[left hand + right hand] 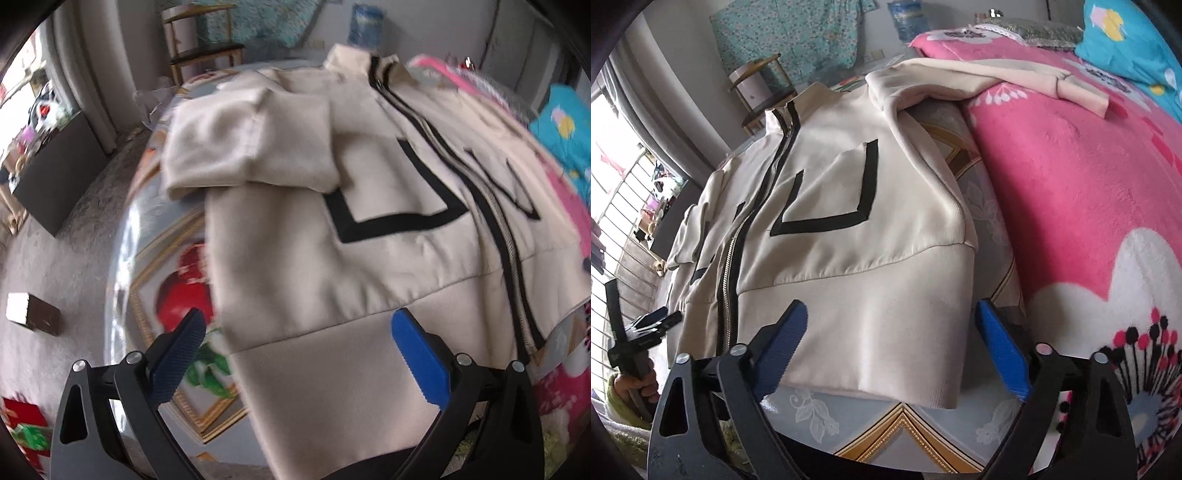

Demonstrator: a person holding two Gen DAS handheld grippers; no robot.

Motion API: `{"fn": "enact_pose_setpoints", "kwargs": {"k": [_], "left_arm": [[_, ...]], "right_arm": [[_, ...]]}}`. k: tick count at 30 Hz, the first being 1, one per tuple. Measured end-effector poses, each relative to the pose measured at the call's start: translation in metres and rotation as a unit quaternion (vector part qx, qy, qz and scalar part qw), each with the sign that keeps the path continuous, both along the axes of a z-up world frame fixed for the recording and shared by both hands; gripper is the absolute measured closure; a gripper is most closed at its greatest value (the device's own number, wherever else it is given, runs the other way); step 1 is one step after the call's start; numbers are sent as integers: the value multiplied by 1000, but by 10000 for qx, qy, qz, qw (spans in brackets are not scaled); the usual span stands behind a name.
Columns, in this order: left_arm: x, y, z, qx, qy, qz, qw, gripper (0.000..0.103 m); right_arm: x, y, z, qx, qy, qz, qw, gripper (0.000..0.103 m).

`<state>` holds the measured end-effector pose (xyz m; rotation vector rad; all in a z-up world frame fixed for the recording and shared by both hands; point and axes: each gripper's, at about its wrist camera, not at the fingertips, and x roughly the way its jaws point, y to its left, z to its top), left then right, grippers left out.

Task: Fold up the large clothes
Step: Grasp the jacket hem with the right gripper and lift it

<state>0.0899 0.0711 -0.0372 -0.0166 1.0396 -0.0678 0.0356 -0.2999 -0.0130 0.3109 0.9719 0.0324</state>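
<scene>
1. Your cream zip-front fabric jacket with black trim (849, 206) lies flat at frame centre on the patterned bed (908, 424).
2. Both tools, left tool (295, 358) and right tool (890, 350), are released, empty.
3. It looks soft and floppy; grip the ribbed hem (886, 332).

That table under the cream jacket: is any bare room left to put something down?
Yes: a bare strip of table beside the jacket, below its folded sleeve, and the near edge below the hem. On the other side it is crowded: the pink blanket borders it, the other sleeve draped over.

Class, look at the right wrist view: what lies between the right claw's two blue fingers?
The jacket's hem corner, lying on the patterned sheet, between the open right claw's fingers.
</scene>
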Motion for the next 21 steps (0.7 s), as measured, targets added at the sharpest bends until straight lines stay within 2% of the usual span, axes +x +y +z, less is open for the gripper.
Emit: {"fn": "enact_pose_setpoints", "kwargs": {"k": [2, 5, 7, 10, 13, 16, 17, 18, 20, 21], "left_arm": [[-6, 14, 3, -90, -49, 189, 9998, 6], [-14, 36, 4, -218, -54, 536, 9983, 18], [-19, 47, 2, -378, -40, 741, 9965, 39], [-23, 55, -1, -745, 50, 784, 9941, 55], [-24, 50, -2, -908, 168, 654, 9936, 59], [-18, 39, -1, -704, 282, 559, 9956, 59], [-18, 37, -1, -773, 315, 536, 9951, 59], [-16, 37, -1, -857, 318, 540, 9943, 59], [-11, 33, 0, -900, 314, 539, 9940, 71], [-9, 28, 1, -742, 245, 503, 9957, 79]], "right_arm": [[-1, 2, -5, -86, 126, 27, 9999, 27], [-3, 3, -8, -139, 246, 26, 9996, 38], [-6, 1, -6, -98, 282, 10, 9996, 47], [-11, -4, -8, -40, 377, -122, 9992, 60], [-12, -4, -11, 15, 389, -185, 9991, 62], [-8, 3, -15, -34, 325, -105, 9994, 67], [-6, 6, -16, -168, 274, -85, 9994, 71], [-5, 9, -16, -255, 230, -59, 9994, 79], [-4, 11, -16, -331, 128, -19, 9994, 87], [-4, 11, -14, -322, 113, -14, 9994, 91]]}}
